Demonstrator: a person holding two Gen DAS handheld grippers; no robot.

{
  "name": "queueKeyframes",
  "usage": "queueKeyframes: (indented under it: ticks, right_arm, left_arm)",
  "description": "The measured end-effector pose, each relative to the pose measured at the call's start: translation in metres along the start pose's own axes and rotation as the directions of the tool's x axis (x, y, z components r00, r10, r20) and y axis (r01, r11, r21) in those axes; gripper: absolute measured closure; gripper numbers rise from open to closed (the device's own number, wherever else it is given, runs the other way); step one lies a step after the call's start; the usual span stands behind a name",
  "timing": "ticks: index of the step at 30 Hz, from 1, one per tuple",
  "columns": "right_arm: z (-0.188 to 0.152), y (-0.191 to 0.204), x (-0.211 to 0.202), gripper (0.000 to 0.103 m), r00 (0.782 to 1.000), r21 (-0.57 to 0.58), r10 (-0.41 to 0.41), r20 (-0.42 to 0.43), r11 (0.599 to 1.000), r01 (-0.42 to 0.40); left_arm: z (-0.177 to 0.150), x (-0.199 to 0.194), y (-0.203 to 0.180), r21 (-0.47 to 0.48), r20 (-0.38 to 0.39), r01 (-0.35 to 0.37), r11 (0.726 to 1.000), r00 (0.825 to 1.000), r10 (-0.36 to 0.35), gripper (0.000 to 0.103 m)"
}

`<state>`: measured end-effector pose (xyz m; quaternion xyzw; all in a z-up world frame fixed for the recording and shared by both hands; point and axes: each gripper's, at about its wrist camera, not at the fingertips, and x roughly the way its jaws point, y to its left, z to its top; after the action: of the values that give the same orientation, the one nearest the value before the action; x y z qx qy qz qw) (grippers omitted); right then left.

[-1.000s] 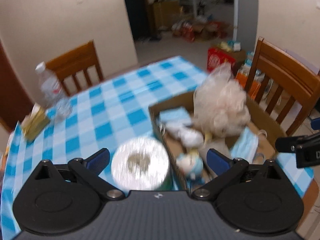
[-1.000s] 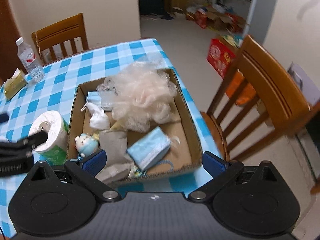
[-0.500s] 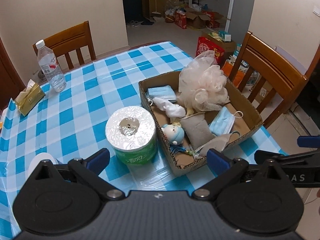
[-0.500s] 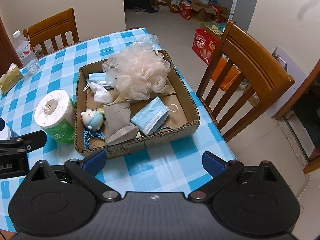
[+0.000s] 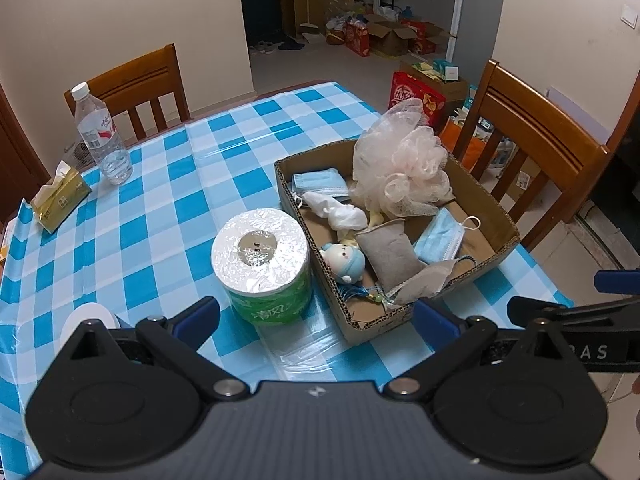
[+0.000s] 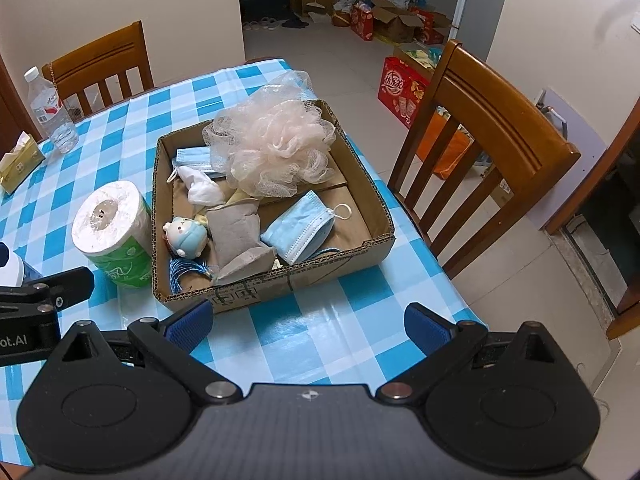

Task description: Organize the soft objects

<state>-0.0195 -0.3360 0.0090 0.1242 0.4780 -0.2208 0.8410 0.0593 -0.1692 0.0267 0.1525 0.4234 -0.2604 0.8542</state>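
Your left gripper [image 5: 316, 318] is spread wide and holds nothing; it hangs above the near part of the checked tablecloth [image 5: 160, 200]. Directly ahead of it, between the finger lines, the toilet paper roll [image 5: 262, 266] stands upright just beside the left wall of the cardboard box [image 5: 486, 208], with only a thin gap between them. Your right gripper [image 6: 308, 322] is likewise wide and empty, and the box's near wall sits just ahead of its fingertips. Inside the box: a pink bath pouf [image 6: 274, 148] fills the far half and rises above the rim; a blue face mask [image 6: 298, 230] lies ahead-right on the box floor; a grey pouch [image 6: 236, 230] lies centre, touching the mask; a small plush toy [image 6: 186, 236] sits ahead-left against the left wall. Open cloth lies left of the roll, out to a water bottle [image 5: 102, 136] and a tissue pack [image 5: 60, 196] near the far-left table edge. To the right of the box, the table edge is close and a wooden chair [image 6: 480, 148] stands just beyond it.
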Motion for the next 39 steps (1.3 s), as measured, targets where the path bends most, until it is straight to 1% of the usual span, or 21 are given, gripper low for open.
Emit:
queueKeyframes:
  ticks: [39]
  right_arm:
    - [0.0,0.0001,-0.0077,0.0,1.0,-0.001,-0.009,0.015,1.0,0.009]
  left_arm:
    - [0.0029,-0.0079,-0.0044,0.008,0.012,0.012,1.0,1.0,-0.012,0.001]
